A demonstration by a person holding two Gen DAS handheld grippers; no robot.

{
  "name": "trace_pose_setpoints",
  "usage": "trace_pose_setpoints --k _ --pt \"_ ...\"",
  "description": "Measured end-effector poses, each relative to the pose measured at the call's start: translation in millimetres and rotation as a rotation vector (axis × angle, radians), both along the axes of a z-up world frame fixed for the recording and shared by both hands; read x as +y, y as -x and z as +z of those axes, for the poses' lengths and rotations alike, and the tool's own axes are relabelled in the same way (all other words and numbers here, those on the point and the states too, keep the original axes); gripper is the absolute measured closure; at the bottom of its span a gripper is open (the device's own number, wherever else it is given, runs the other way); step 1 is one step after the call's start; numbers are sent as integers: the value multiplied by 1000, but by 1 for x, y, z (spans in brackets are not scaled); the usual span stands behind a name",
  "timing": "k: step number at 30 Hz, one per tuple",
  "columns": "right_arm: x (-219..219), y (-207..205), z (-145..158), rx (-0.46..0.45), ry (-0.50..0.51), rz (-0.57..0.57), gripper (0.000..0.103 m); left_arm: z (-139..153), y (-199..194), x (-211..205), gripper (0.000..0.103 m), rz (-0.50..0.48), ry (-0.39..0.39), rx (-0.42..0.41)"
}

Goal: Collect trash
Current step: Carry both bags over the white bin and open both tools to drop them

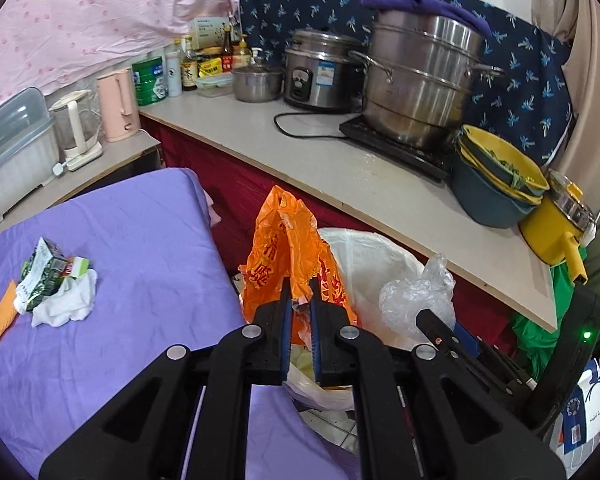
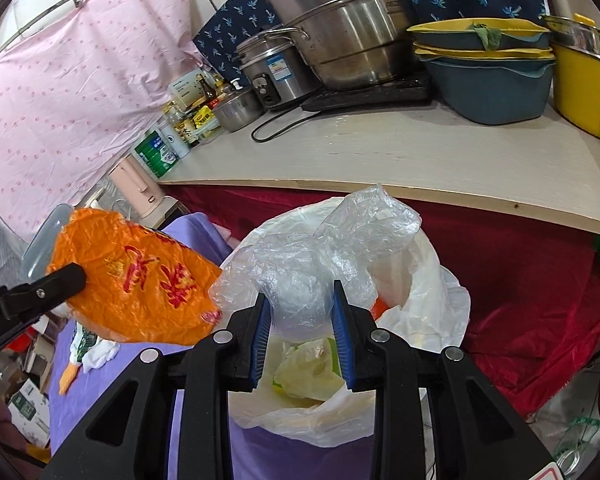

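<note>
1. Orange plastic bag (image 1: pixel 288 256): clamped in the left gripper (image 1: pixel 300 292), its jaws together on a fold; long axis upright, hanging just above the bin's left rim.
2. Clear plastic bag (image 2: pixel 320 264): clamped in the right gripper (image 2: pixel 300 304), directly over the opening, the nearer of the two.
3. White-lined trash bin (image 2: pixel 432 300): holds pale green scraps.
4. Crumpled wrappers and tissue (image 1: pixel 56 280): left, on the purple-covered table (image 1: pixel 148 240).
</note>
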State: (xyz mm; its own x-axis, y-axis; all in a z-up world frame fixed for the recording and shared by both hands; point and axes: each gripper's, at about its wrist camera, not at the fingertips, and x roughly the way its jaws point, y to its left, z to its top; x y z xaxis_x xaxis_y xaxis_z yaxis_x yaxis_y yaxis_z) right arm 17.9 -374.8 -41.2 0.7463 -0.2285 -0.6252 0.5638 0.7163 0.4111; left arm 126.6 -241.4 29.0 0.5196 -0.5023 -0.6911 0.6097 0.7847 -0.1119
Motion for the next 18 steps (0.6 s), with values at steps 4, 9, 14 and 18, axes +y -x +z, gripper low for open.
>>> trace_pose_setpoints --k 4,9,14,18 --pt "-4 -3 -3 5 -4 3 75 -13 -4 -6 95 -9 -22 19" --pt "-3 -10 -5 8 -5 11 71 -20 -7 -8 94 -4 -33 22" --pt "-3 -11 -3 1 -2 -4 66 -24 -12 -4 67 24 -44 23" --pt "-1 -13 1 -4 7 -3 63 -23 -14 0 67 38 -42 22"
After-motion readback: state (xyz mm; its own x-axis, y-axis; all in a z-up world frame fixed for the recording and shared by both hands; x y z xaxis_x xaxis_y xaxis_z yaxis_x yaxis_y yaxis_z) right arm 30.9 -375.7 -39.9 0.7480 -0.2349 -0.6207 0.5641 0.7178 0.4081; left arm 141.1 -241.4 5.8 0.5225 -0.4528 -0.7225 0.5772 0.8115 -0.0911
